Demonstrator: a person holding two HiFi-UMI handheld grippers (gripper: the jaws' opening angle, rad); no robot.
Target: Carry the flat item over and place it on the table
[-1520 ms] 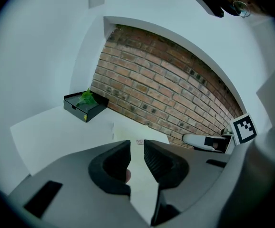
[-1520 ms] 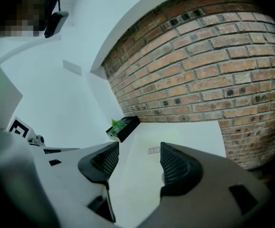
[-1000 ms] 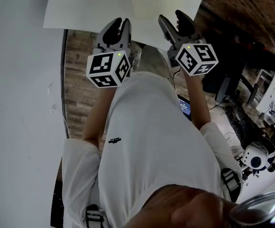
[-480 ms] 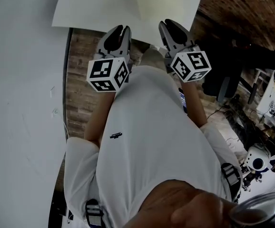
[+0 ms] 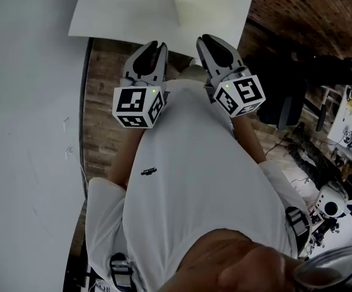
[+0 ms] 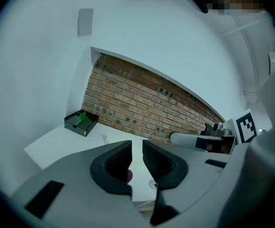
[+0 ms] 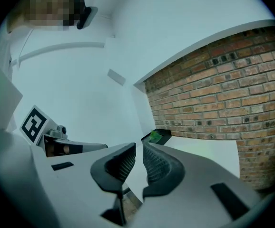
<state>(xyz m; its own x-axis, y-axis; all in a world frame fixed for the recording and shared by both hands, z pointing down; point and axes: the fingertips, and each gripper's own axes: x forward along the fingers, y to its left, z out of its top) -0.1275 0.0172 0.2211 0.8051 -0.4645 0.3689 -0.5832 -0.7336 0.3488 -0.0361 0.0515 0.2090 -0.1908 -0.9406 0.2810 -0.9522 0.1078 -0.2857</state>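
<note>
The flat item [image 5: 215, 5] is a pale white sheet with a small printed label. It lies on the right part of the white table top [image 5: 121, 11] at the top of the head view. My left gripper [image 5: 151, 44] and right gripper [image 5: 211, 40] hang side by side just short of the table's near edge, apart from the sheet. Both are shut with nothing between the pads. The right jaws have just been closing, empty. In the left gripper view the jaws [image 6: 136, 144] point across the table [image 6: 56, 146]. The right gripper view shows its jaws [image 7: 139, 146] the same way.
A black tray [image 6: 80, 121] holding something green sits at the table's far corner and also shows as the tray [image 7: 159, 137]. Brick floor [image 5: 103, 102] lies under the person. A white wall [image 5: 24, 132] runs along the left. Dark equipment [image 5: 298, 96] and cables crowd the right.
Both grippers have drawn back from over the sheet's near edge to just off the table. The right jaws went from wide open to shut. The sheet stays on the table.
</note>
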